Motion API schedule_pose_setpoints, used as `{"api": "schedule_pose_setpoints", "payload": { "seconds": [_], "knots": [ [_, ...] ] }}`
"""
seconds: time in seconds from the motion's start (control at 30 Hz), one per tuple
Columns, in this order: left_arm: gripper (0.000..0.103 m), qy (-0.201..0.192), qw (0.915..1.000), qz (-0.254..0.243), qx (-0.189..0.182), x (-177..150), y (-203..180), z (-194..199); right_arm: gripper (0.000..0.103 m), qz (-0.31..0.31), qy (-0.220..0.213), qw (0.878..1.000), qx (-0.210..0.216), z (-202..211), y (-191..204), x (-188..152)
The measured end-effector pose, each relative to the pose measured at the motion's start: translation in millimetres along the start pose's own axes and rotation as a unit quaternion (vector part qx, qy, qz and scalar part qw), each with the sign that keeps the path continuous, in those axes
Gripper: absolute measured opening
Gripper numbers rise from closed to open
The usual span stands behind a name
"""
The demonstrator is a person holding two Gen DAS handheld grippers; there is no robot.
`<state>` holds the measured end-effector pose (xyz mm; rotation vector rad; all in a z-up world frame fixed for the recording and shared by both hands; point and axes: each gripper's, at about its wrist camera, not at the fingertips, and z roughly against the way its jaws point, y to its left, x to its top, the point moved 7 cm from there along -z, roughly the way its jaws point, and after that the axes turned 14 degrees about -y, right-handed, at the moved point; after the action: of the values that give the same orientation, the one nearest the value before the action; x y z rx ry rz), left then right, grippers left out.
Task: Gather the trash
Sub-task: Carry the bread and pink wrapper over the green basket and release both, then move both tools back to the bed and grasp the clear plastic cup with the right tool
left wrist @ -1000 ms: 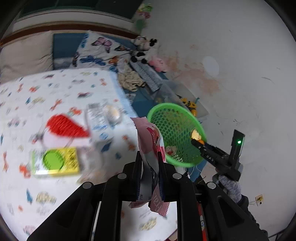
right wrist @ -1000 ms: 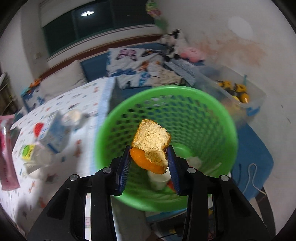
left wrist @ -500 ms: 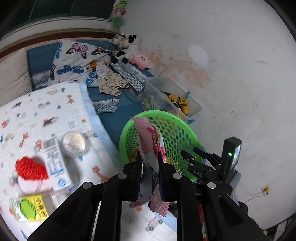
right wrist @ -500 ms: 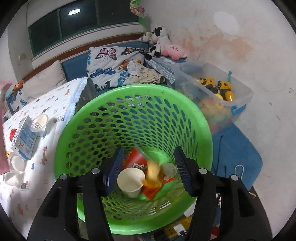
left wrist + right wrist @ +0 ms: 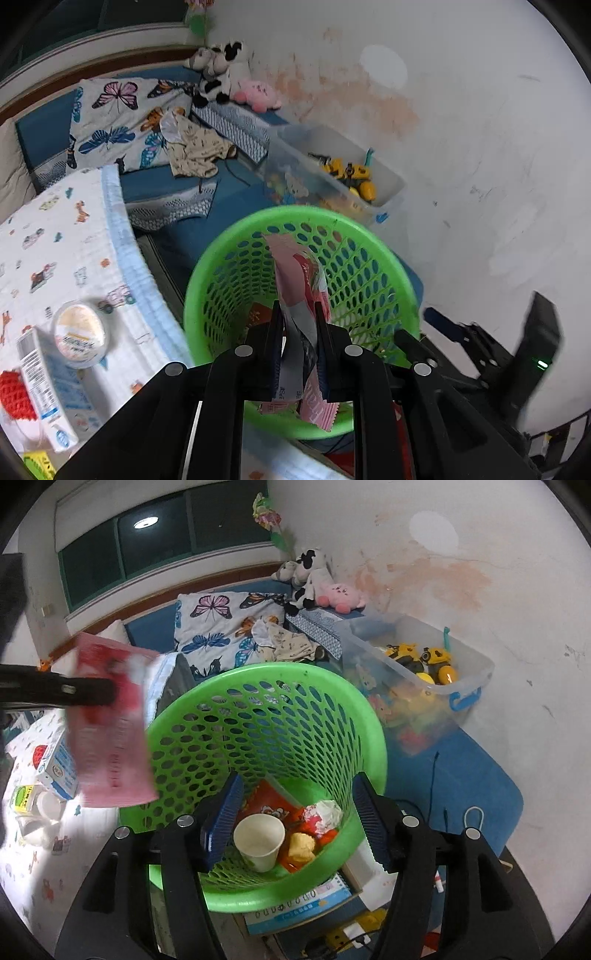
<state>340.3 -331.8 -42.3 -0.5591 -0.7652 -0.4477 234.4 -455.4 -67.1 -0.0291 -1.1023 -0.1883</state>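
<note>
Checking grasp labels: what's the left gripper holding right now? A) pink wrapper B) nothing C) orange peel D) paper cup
A: the left gripper is shut on the pink wrapper, which sticks up between its fingers over the green basket; the paper cup lies inside the basket.

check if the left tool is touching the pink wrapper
Touching. The left wrist view shows the left tool shut on the pink wrapper, both pads pressed against it, above the green basket.
</note>
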Motion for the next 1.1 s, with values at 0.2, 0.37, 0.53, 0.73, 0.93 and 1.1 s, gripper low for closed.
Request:
{"api": "schedule_pose_setpoints", "payload": {
  "seconds": [0.2,0.37,0.53,0.73,0.93,1.1],
  "knots": [
    [0.040,0.030,0.9992,-0.014,0.022,-9.9,2.0,-31.3,0.063,-0.009,0.000,1.000,0.012,5.6,4.1,-2.6],
    [0.060,0.024,0.9991,-0.026,0.022,-14.7,5.5,-27.7,0.063,-0.008,-0.003,1.000,0.019,10.6,8.7,-4.2],
    [0.060,0.009,0.9993,-0.020,0.032,-12.7,13.0,0.9,0.064,-0.007,-0.009,1.000,0.030,17.6,18.5,-3.8],
    [0.060,-0.034,0.9975,-0.031,0.054,-10.7,22.0,55.2,0.067,-0.013,-0.014,0.999,0.047,30.5,35.6,-4.6],
    [0.069,-0.073,0.9938,-0.034,0.077,-23.0,42.0,119.6,0.069,-0.007,-0.012,0.997,0.072,42.1,62.5,-5.7],
    [0.073,-0.094,0.9900,-0.016,0.104,-41.9,72.2,170.1,0.071,0.010,-0.009,0.995,0.098,47.0,96.2,-9.2]
  ]
}}
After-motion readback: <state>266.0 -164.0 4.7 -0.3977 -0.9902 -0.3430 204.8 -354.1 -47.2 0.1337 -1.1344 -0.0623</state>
